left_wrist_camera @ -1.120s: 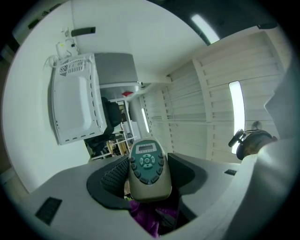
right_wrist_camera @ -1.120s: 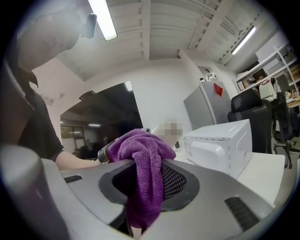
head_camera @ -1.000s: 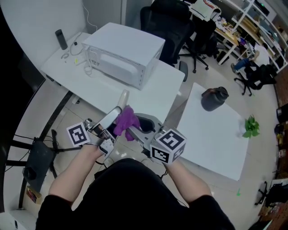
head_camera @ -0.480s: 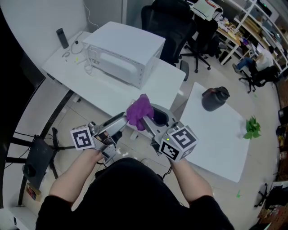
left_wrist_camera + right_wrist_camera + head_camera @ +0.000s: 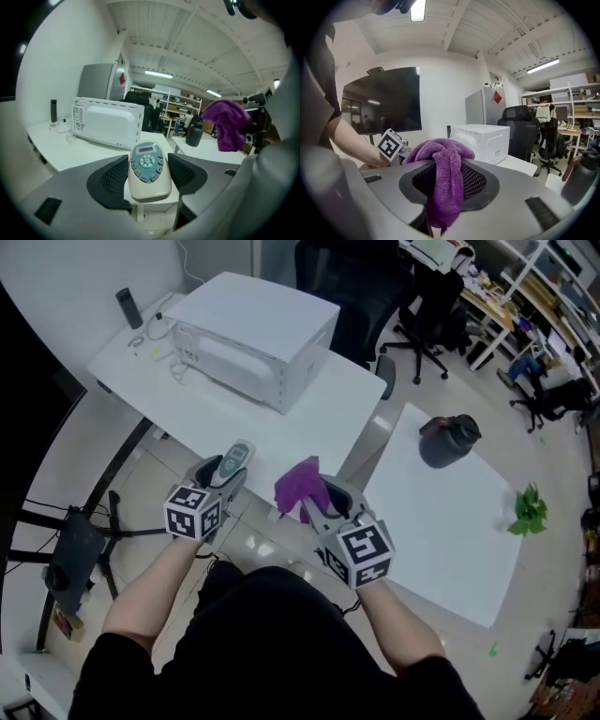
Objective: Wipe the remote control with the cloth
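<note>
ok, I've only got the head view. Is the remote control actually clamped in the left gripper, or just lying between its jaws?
Observer: Clamped. The left gripper view shows the left gripper with its pads pressing both long sides of the remote control, keypad toward the camera.
Operator: And the right side, solid grip?
Observer: Yes. In the right gripper view the right gripper is shut on the purple cloth: a fold pinched between the pads, tail hanging below.
Operator: Contact yet?
Observer: No. In the left gripper view the purple cloth hangs off to the right, apart from the remote control.
</note>
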`<state>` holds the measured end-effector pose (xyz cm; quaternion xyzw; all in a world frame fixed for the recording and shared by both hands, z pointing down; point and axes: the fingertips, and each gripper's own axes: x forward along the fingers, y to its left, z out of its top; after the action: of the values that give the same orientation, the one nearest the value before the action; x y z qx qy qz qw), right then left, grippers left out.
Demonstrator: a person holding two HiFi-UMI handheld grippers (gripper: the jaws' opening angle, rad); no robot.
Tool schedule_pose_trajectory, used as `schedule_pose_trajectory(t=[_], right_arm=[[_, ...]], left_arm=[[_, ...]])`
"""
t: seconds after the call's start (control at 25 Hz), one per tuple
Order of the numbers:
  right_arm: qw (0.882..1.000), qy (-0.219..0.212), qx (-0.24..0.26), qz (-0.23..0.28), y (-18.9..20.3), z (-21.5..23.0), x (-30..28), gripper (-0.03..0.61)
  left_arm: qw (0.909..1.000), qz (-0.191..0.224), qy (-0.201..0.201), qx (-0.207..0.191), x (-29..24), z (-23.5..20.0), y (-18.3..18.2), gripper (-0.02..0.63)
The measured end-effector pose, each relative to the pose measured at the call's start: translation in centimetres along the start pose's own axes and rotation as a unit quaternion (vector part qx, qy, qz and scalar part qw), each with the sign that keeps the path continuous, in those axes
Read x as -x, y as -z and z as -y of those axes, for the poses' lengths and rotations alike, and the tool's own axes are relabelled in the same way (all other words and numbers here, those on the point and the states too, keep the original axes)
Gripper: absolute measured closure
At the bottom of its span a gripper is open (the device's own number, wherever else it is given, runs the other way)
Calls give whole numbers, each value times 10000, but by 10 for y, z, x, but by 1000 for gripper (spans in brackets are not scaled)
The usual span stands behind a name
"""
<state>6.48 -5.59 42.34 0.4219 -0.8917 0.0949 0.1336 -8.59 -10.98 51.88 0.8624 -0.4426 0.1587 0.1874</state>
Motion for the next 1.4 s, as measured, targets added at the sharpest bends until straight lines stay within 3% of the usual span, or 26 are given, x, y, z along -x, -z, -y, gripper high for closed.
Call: schedule_pose_trajectory(t=[0.2,0.48,0.92,1.12,1.4], right_arm=[[9986,-24,-64,-528,30,-3,-16,451],[9925,294,-224,-1166,63,2,-52,451],[9738,699,-347,-2138,130,37,-116,449],[9632,774,-262,-2562,170,52,-141,448],[9462,827,-163,-3124,220,66,-167,423]], left_arm=[[9971,-553,-398,-348,-51,-32,43,360],[9919,-1138,-295,-489,-112,-68,77,360],[9873,-1348,-139,-825,-143,-86,101,349],[9859,-1463,11,-816,-136,-81,104,295],[9892,-1252,-105,-751,-102,-80,92,295]])
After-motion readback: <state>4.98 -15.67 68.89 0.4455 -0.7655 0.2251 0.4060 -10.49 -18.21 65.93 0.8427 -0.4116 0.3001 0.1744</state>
